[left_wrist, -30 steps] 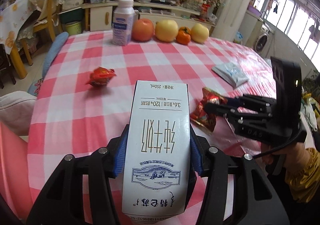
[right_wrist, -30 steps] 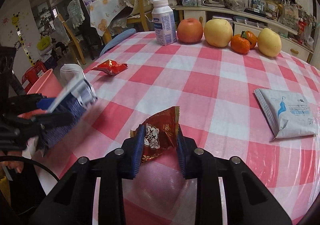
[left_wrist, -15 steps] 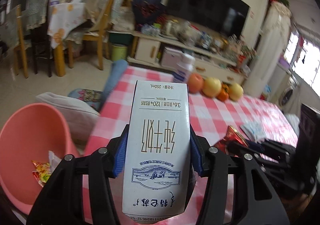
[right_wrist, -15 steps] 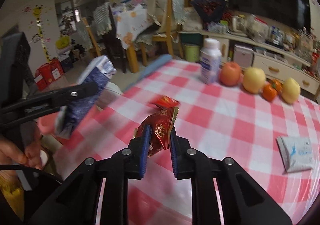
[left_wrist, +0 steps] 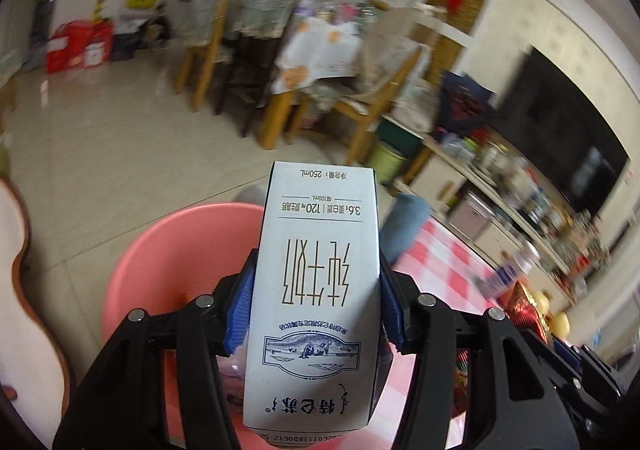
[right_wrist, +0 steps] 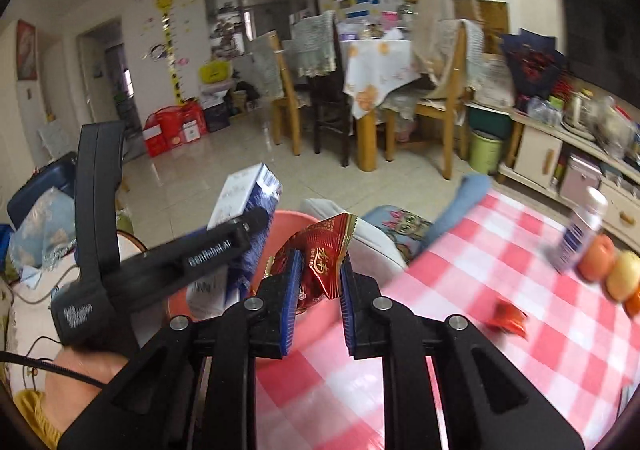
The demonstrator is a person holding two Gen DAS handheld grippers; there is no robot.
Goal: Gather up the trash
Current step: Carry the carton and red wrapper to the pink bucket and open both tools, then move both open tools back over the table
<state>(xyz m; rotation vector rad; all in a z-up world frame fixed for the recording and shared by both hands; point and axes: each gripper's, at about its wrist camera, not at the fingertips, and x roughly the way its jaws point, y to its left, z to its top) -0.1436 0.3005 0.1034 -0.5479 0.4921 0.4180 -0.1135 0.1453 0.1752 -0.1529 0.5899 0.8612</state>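
Big risk first: the pink basin (left_wrist: 172, 250) sits low beside the table (right_wrist: 500, 290), so letting go off-centre could drop trash on the tiled floor (left_wrist: 100, 130). The left gripper (left_wrist: 316, 306) clamps the milk carton (left_wrist: 316, 282) over the basin. The right gripper (right_wrist: 318, 286), jaws nearly shut, pinches the red wrapper (right_wrist: 320, 250) near the rim. Another wrapper (right_wrist: 510, 316) lies on the checked cloth, near the fruit (right_wrist: 608, 266).
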